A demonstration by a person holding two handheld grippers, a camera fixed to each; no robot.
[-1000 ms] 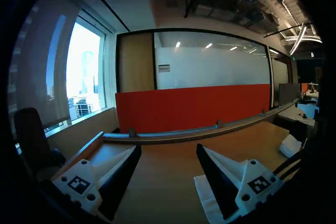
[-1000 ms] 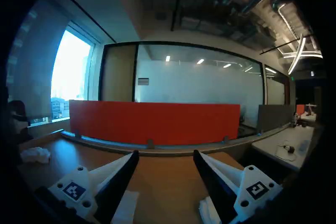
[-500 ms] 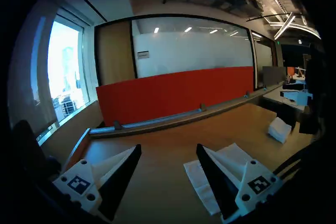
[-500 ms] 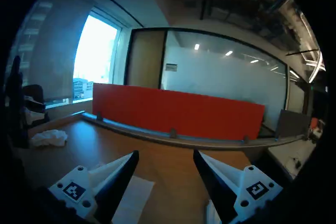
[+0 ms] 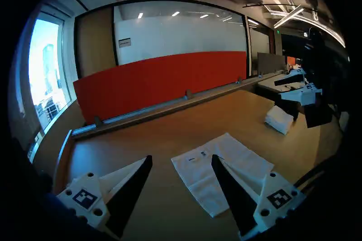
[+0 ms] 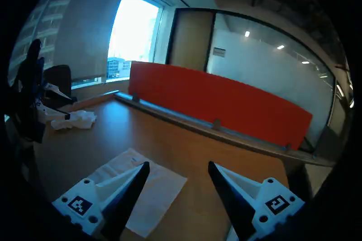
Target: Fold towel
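We find the left gripper above the wooden table with its jaws spread wide and nothing between them. The towel lies flat and unfolded on the table just ahead of it. The right-hand finger stands in front of the middle of the towel; we cannot tell whether it touches the cloth.

In the left gripper view, a folded white cloth rests farther off on the table, toward the right. The right gripper also shows there, just beside that cloth.

In the right gripper view, the right gripper likewise has its jaws spread apart and holds nothing. The same towel lies flat below and left of centre, partly behind the left-hand finger; one corner points away from the camera toward the table's middle.

Near the left edge of this view, a crumpled white cloth lies on the table. The left gripper appears just beside it, and we cannot tell whether the two touch.

A red partition runs along the far edge of the table. Behind it stands a glass wall, and a bright window adjoins it.
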